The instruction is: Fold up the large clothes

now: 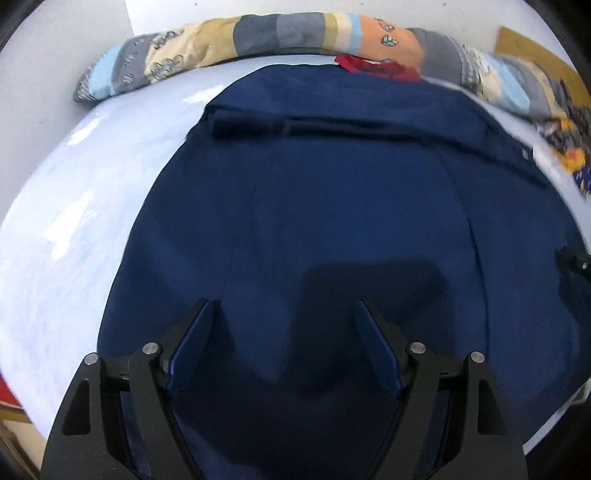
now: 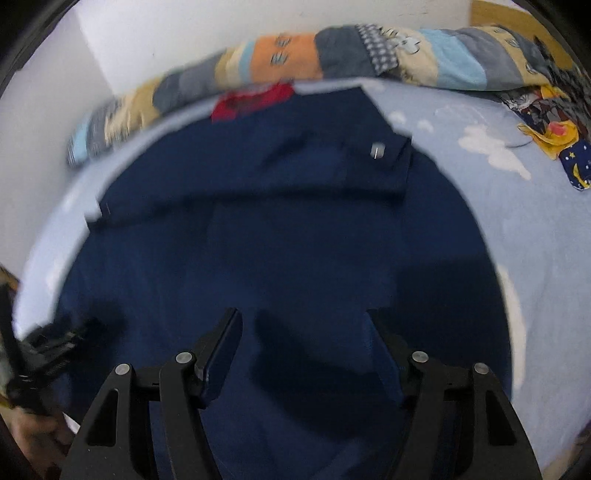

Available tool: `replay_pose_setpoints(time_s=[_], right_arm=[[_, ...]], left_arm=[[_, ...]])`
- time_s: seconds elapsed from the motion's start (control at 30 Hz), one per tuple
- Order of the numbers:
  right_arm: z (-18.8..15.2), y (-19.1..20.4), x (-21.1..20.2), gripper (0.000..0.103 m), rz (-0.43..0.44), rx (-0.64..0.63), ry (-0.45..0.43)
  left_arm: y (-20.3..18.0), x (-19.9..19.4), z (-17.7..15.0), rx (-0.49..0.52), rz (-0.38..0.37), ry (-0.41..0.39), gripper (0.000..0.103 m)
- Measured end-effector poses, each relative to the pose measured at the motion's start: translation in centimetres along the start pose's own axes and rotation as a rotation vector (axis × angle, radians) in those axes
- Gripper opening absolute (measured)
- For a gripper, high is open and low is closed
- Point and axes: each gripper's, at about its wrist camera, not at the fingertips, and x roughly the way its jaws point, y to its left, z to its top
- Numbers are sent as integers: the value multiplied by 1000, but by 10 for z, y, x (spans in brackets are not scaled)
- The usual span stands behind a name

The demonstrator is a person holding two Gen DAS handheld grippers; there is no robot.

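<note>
Left gripper: my left gripper [image 1: 284, 314] hangs over the near half of the navy garment [image 1: 332, 206], tilted steeply down; its jaws stand wide apart with nothing between them; only the cloth lies beneath, and I cannot tell whether the tips touch it.
Right gripper: my right gripper [image 2: 304, 321] stands likewise over the same garment [image 2: 277, 240]; jaws parted, nothing gripped; its edge shows at 3 o'clock in the left wrist view [image 1: 574, 260], and the left one shows blurred at 8 o'clock in the right wrist view [image 2: 48, 350].
Navy garment: spread flat on the pale blue sheet [image 1: 74, 229]; it fills the middle of both views; a folded band crosses it toward 12 o'clock; a small pale tag [image 2: 377, 150] sits on it at about 1 o'clock in the right view.
Sheet: light blue with white cloud shapes [image 2: 491, 147]; it shows at 9 o'clock on the left view, at 3 o'clock on the right.
Quilt: a patchwork quilt [image 1: 258, 33] is rolled along the far edge at 12 o'clock; a red cloth [image 1: 373, 68] lies just beside it, touching the garment's far end.
Wall: white wall [image 2: 184, 33] behind the quilt.
</note>
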Motion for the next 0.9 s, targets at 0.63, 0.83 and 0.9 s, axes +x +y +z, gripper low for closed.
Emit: replay_pose_setpoints(time_s=[0.63,0.83,0.9], right_arm=[[-104,25,-19,88,-127,-54,-85],[-106,26,-17,92,-126,-67,-105],[-105,26,-17,93,-126,-67,-105]], left_arm=[[-13,-27,-66,-26,38,-147,103],[-15,-27,-68,-22,39,-164,103],[-14,-27,-69,-23,38,-165,103]])
